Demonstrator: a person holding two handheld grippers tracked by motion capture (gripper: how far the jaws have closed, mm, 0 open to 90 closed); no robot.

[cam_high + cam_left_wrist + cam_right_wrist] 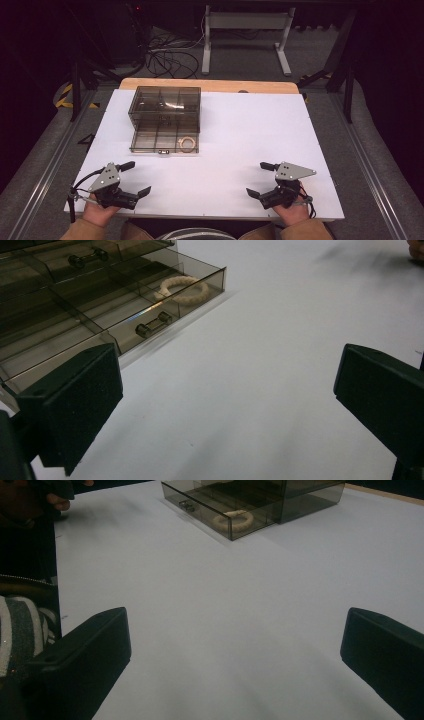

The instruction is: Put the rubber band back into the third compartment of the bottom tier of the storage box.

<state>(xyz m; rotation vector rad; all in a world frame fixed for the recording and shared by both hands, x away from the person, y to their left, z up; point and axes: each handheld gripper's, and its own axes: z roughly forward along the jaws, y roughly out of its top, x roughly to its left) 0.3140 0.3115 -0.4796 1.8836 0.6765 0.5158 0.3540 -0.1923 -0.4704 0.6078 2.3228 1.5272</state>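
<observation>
Both tools rest at the near edge of the white table [240, 130], left tool [135, 177] and right tool [260, 178], jaws spread wide, holding nothing. Far left, the smoky organiser box [165, 102] has its lower drawer [155, 141] pulled out, a pale ring [187, 144] in its right compartment.

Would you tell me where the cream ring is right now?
In the high view, the cream ring lies in the open lower drawer, at its front right corner.

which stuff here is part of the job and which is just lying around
In the job:
- smoky clear plastic drawer box
- its pulled-out bottom drawer
- cream braided ring in the drawer's right compartment
- left gripper and right gripper, both open

Lying about:
- black cables on the floor
- white metal stand behind the table
</observation>
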